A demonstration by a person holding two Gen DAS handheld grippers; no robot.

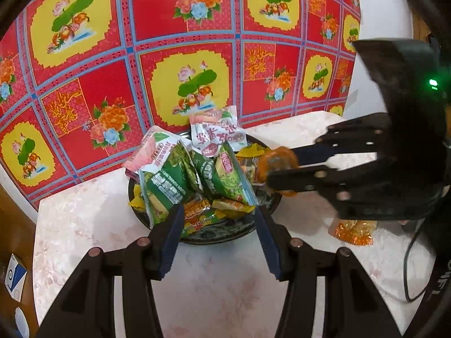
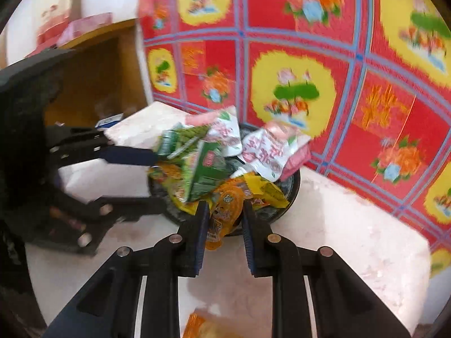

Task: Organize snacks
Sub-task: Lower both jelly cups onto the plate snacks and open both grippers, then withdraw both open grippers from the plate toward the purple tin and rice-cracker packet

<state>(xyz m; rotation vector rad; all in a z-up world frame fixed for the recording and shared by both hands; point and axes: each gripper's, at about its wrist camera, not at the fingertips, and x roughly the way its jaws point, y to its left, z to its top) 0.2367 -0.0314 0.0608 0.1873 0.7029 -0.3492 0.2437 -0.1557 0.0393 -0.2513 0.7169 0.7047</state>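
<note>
Orange packet point(image 2: 222, 214) upright, lengthwise between right tool point(image 2: 224, 211) fingers; left tool point(image 1: 217, 214) wide, unladen.

Glossy plastic snack packets point(image 1: 180, 174), marble-look tabletop point(image 1: 225, 281)

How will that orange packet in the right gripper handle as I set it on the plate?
The orange packet is probably light and floppy: its lower end droops below the right gripper. Its glossy film may slip. The plate is heaped, so it could slide off.
</note>
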